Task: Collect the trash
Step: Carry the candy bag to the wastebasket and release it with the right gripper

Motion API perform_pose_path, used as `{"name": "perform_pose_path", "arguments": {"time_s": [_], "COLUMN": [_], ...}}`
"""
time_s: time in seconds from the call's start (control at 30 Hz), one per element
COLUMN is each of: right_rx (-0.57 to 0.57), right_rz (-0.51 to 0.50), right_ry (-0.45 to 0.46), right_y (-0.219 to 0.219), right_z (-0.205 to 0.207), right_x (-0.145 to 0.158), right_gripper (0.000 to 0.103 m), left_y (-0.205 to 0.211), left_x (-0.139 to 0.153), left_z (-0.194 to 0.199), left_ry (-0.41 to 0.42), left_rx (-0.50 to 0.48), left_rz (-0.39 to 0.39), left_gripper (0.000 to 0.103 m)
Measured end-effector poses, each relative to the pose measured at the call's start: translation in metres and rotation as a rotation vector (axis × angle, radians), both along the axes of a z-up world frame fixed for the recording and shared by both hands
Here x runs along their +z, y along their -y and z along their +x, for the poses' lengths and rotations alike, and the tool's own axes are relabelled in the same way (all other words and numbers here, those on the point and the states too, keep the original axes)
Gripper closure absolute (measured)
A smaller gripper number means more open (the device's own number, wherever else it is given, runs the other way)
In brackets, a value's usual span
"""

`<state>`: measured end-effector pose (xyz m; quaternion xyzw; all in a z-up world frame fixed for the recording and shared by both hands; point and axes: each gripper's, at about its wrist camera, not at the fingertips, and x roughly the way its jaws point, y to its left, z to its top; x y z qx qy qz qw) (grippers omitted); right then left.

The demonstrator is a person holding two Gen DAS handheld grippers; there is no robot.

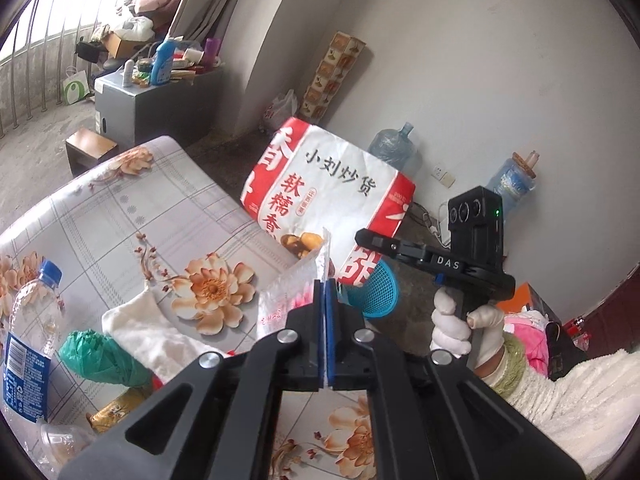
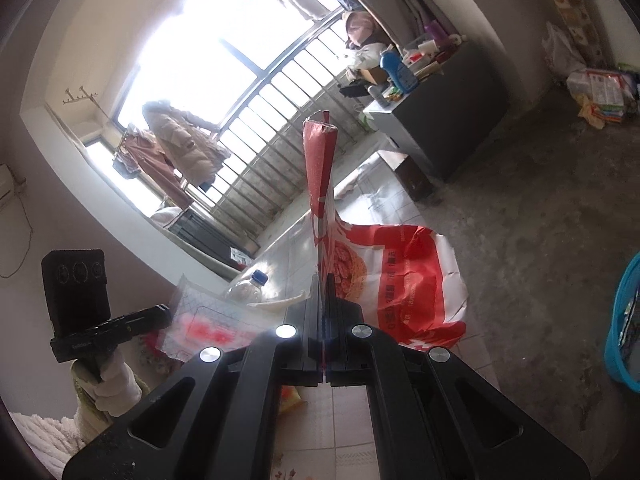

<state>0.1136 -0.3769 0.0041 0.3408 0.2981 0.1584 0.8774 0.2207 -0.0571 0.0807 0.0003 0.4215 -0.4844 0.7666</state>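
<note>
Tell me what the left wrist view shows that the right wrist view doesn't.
Only left: a green bag, a white cloth and two water jugs by the wall. Only right: the window with hanging coats. Both: the red snack bag in the right gripper, the bottle, the blue basket.

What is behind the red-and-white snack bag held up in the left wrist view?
Behind the snack bag a blue mesh basket shows below its lower edge, and a large water jug stands past its top right corner. The basket's inside is hidden by the bag.
</note>
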Motion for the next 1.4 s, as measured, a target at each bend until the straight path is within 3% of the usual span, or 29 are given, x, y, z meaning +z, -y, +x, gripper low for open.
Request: {"name": "perform_pose_path", "arguments": {"time_s": [0.37, 0.83, 1.17, 1.4], "right_rx": [-0.132, -0.299, -0.5, -0.647], "right_rz": [0.066, 0.124, 0.138, 0.208], "right_ry": [0.033, 0.028, -0.049, -0.174], "right_y": [0.046, 0.096, 0.148, 0.183], "right_z": [-0.037, -0.081, -0.123, -0.14], "right_x": [0.001, -0.019, -0.046, -0.092], "right_gripper": [0.103, 0.103, 0.103, 0.103], "left_y": [0.04, 0.142, 0.229, 0.272], "left_x": [0.019, 0.017, -0.004, -0.036], "left_z": [-0.007, -0.018, -0.024, -0.017], "left_ry": [0.014, 0.009, 0.013, -0.077], "left_rx": [-0.025, -0.144, -0.213, -0.243], "left_rz": [-0.032, -0.037, -0.01, 0.017], "left_gripper": [0.103, 0.103, 0.103, 0.103]}}
